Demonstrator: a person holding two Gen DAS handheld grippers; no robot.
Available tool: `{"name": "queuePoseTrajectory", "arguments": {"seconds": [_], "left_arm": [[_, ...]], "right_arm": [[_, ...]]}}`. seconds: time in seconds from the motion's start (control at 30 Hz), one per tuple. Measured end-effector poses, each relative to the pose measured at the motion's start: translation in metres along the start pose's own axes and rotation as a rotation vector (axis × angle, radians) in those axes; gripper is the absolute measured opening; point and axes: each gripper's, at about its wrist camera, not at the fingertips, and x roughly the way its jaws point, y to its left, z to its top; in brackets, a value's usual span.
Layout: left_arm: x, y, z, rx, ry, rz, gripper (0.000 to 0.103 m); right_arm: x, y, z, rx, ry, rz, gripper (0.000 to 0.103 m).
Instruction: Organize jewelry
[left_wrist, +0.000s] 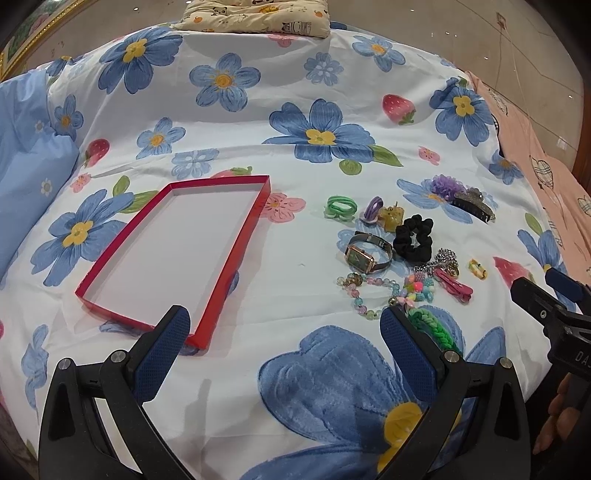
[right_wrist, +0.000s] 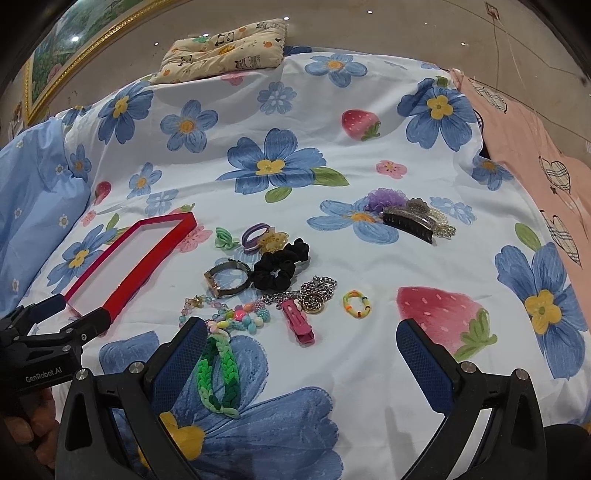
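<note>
The jewelry lies in a loose cluster on the flowered bedsheet (right_wrist: 369, 155), to the right of the empty red tray (left_wrist: 236, 236). Nearest my right gripper (right_wrist: 301, 339) is the green braided bracelet (right_wrist: 218, 373), just beside its left finger; I judge it soft, light and limp, best pinched across one side of the loop. The pink hair clip (right_wrist: 297, 319) looks stiff and slick, so I would take it across its long body. The watch (right_wrist: 227, 282) is the heaviest and most fragile piece; I would hold it by the band, not the face. The chain necklace (right_wrist: 314, 293) will probably slump and trail. The black scrunchie (right_wrist: 275, 271) is soft and forgiving.

Both grippers are spread wide and hold nothing. My left gripper (left_wrist: 284, 325) hovers near the tray's near corner, touching nothing that I can see.
</note>
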Motion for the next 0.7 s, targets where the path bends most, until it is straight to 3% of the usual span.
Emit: {"name": "queuePoseTrajectory", "arguments": {"seconds": [0.7], "left_arm": [[-0.0003, 0.0012, -0.0001, 0.001, 0.006, -0.001, 0.103]], "right_arm": [[0.0021, 0.0031, -0.0002, -0.002, 0.004, 0.021, 0.103]]}}
